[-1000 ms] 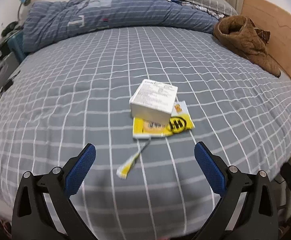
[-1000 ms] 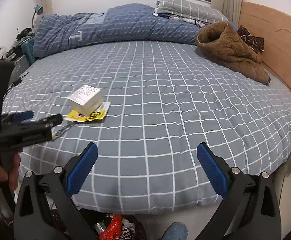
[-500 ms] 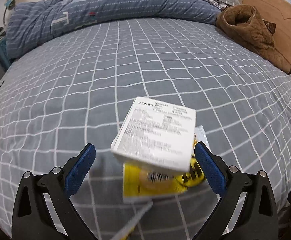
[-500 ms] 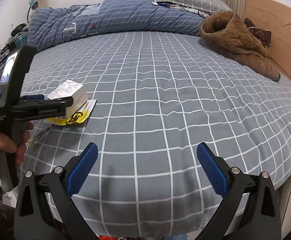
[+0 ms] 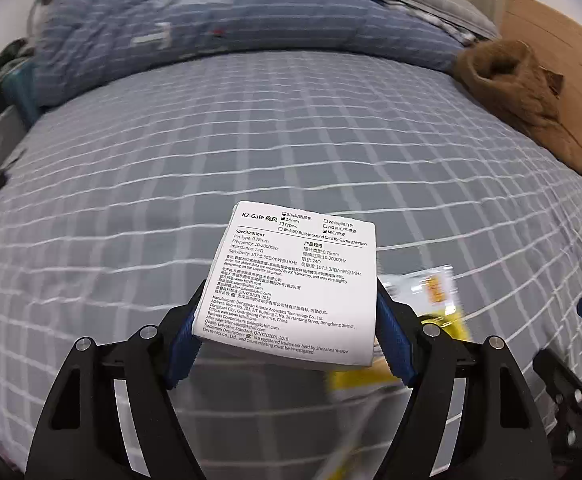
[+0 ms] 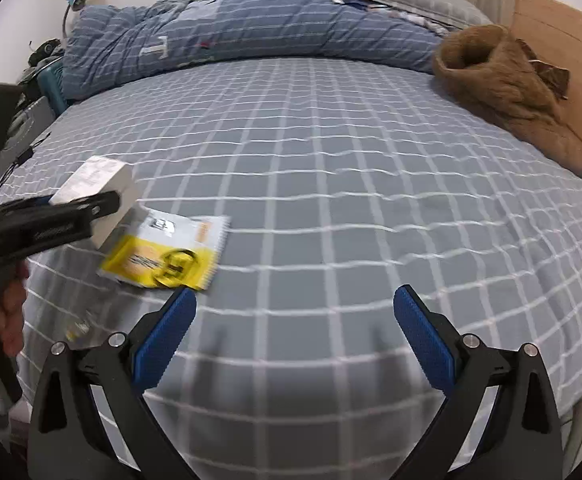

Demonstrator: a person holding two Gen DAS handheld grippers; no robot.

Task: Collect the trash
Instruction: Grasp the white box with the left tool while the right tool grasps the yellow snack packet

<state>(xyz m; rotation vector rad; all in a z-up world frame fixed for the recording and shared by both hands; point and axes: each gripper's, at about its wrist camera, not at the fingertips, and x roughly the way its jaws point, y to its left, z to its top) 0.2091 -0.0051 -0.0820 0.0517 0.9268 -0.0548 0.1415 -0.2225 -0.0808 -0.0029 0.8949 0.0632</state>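
Observation:
A white earphone box (image 5: 295, 280) with printed text sits between my left gripper's (image 5: 287, 332) blue pads, which press its two sides; it is lifted off the bed. It shows in the right wrist view (image 6: 99, 184) too, held by the left gripper (image 6: 47, 224). A yellow and white packet (image 6: 167, 256) lies flat on the grey checked bedsheet (image 6: 351, 208), partly hidden behind the box in the left wrist view (image 5: 431, 300). A small yellow-tipped wrapper (image 6: 77, 326) lies blurred near the bed's front edge. My right gripper (image 6: 291, 336) is open and empty, just right of the packet.
A blue striped duvet (image 6: 231, 36) and pillows lie along the far side of the bed. A brown fleece garment (image 6: 507, 88) lies at the right by the wooden headboard (image 6: 563, 44). Clutter stands off the bed's left edge.
My left gripper moved forward onto the white box, closed on its sides and lifted it off the packet. My right gripper moved in closer to the packet.

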